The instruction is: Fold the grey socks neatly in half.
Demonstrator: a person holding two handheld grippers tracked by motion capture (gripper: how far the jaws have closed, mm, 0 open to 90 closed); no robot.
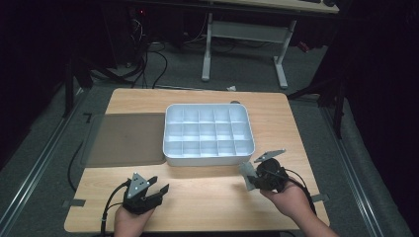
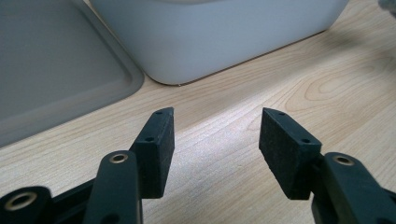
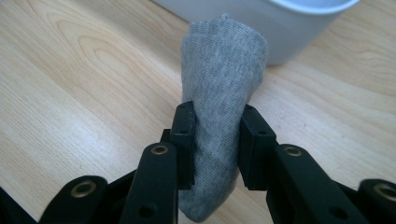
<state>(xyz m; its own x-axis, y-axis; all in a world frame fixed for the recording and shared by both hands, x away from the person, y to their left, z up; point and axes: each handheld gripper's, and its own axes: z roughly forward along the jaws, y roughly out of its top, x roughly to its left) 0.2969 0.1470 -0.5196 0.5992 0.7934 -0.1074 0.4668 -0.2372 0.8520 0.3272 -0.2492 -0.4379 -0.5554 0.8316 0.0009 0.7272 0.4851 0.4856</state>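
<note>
A white divided tray (image 1: 170, 133) with several empty compartments stands in the middle of the wooden table. My right gripper (image 1: 248, 177) sits near the tray's front right corner, shut on a folded grey sock (image 1: 246, 174). In the right gripper view the grey sock (image 3: 222, 79) stands up between the pads of my right gripper (image 3: 217, 140), with the tray's wall (image 3: 275, 28) just behind it. My left gripper (image 1: 157, 185) rests at the front left of the table, open and holding nothing. In the left gripper view my left gripper (image 2: 217, 140) points toward the tray's wall (image 2: 210, 37) over bare wood.
A flat grey lid (image 1: 126, 139) lies left of the tray, touching its side; in the left gripper view the lid (image 2: 46, 70) is at the upper left. Bare wood runs along the table's front edge (image 1: 197, 228). A desk frame (image 1: 247, 39) stands on the floor beyond.
</note>
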